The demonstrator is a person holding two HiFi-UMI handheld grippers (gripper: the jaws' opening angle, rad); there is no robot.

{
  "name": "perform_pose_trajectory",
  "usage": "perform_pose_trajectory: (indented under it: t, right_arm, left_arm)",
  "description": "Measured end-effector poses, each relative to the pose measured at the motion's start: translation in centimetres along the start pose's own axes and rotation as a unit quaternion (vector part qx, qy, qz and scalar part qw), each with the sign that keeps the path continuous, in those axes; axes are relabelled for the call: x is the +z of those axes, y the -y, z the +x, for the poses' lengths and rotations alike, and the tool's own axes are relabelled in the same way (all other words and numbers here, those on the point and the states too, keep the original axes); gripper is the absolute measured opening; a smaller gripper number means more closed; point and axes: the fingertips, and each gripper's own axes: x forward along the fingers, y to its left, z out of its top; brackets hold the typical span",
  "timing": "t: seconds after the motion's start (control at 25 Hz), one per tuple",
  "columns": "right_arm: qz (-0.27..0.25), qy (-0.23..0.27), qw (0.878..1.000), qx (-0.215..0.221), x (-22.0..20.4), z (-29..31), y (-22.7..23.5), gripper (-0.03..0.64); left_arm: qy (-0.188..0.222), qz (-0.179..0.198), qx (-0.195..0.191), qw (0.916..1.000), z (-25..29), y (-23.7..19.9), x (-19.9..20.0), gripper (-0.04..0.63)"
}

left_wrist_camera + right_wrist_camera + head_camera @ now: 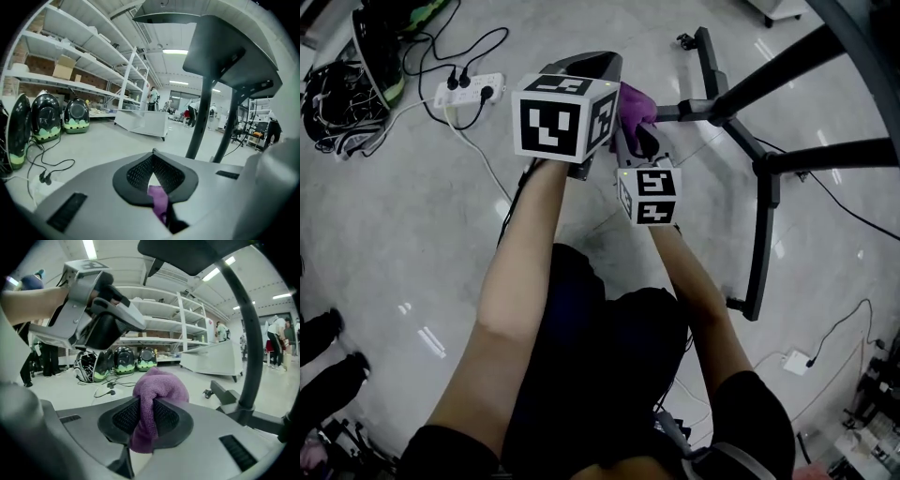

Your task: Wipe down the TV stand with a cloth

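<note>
- Cloth [161, 383] – purple and bunched. It is clamped in my right claw [149, 401], with a rounded wad bulging past the tips and a tail hanging down between the pads.
- From the head view, the cloth [636, 105] is held up over the floor [394, 234]. It is just left of the TV stand [764, 178] and is not touching it.
- My right claw [639, 141] is clenched on the cloth, and its marker cube [649, 195] faces the camera.
- My left claw [153, 152] has its tips pressed together. A strip of purple shows through the small gap behind them – I can't tell whether any of it is pinched there.
- In the right gripper view, my left claw [133, 323] hangs above and to the left of the wad, clear of it.
- In the head view, my left claw [598, 64] is just left of the cloth, behind its large marker cube [562, 117].
- TV stand: a black frame with splayed legs flat on the floor at the right, and two dark posts rising from it. One post [199, 122] crosses the left gripper view, and a post [248, 357] also stands close on the right in the right gripper view.
- A white power strip [469, 91] with plugged-in cables lies on the floor at the far left.
- White shelves [79, 61] run along the left wall, with black-and-green domed cases [47, 117] lined up on the floor below them.
</note>
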Motion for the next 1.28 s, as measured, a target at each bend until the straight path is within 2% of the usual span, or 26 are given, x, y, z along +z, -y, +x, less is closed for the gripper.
perform_pose_trajectory:
  t: [0.24, 0.4, 0.52, 0.68, 0.88, 1.28]
  right_arm:
    - [-0.027, -0.020, 0.996, 0.079, -0.6, 2.9, -7.2, 0.083]
    - [-0.024, -0.036, 0.993, 0.112, -1.2, 4.8, -10.4, 0.083]
    - [-0.030, -0.045, 0.993, 0.105, -2.1, 5.8, -11.0, 0.083]
    - [-0.071, -0.052, 0.992, 0.088, -3.0, 6.8, -10.7, 0.083]
    - [-0.073, -0.052, 0.993, 0.078, -3.6, 7.2, -10.1, 0.083]
    - [-0.065, -0.058, 0.996, 0.025, -4.0, 6.3, -4.2, 0.083]
  left_arm:
    - [0.010, -0.006, 0.029, 0.9995, -2.1, -4.1, 1.0, 0.006]
    - [0.010, -0.016, 0.034, 0.9992, -2.5, -5.0, 1.0, 0.006]
    - [0.016, -0.008, 0.027, 0.9995, -2.8, -4.6, 1.1, 0.006]
    - [0.019, -0.001, 0.023, 0.9995, -3.2, -4.2, 1.0, 0.006]
    - [0.018, 0.000, 0.032, 0.9993, -3.8, -4.9, 0.7, 0.006]
    - [0.007, 0.025, 0.009, 0.9996, -2.6, -2.4, 0.2, 0.006]
